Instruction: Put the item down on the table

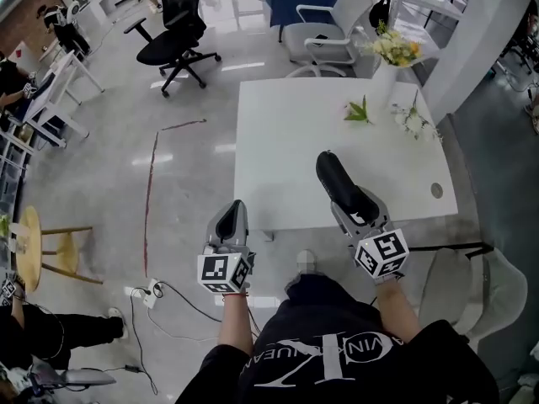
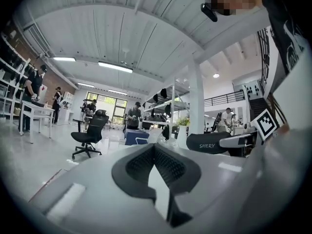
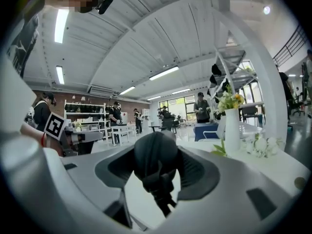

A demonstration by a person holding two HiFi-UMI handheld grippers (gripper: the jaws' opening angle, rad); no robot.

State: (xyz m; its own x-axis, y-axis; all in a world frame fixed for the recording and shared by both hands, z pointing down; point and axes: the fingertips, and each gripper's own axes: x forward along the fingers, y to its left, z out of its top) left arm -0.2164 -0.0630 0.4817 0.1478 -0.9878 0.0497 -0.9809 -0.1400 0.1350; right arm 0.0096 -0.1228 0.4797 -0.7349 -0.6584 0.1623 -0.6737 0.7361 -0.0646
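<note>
The right gripper [image 3: 156,165] is clamped on a black oblong case [image 1: 335,175], its two dark pads pressing on the case's sides. The case points away from the person and lies over the near half of the white table [image 1: 278,192], towards its right. No view shows whether it touches the tabletop. Seen from the left gripper view, the case bears the word "SHERY" in pale letters.

The left gripper [image 1: 235,210] holds nothing, and its jaws meet at the tips. It sits at the table's near left corner, well apart from the right gripper.

At the far right of the table a white vase [image 1: 383,78] stands upright with yellow and white flowers [image 1: 396,49] in it. Just in front of the vase a green sprig [image 1: 358,110] lies flat, and beside that a loose spray of white flowers [image 1: 413,123]. A small round disc [image 1: 436,190] is set in the tabletop near the right edge. Nothing lies on the table between the case and these.

Beyond the table stand a grey-and-white chair [image 1: 324,32] and a black office chair [image 1: 173,32]. On the floor to the left are a wooden stool [image 1: 34,247] and a power strip [image 1: 152,291] with cables.
</note>
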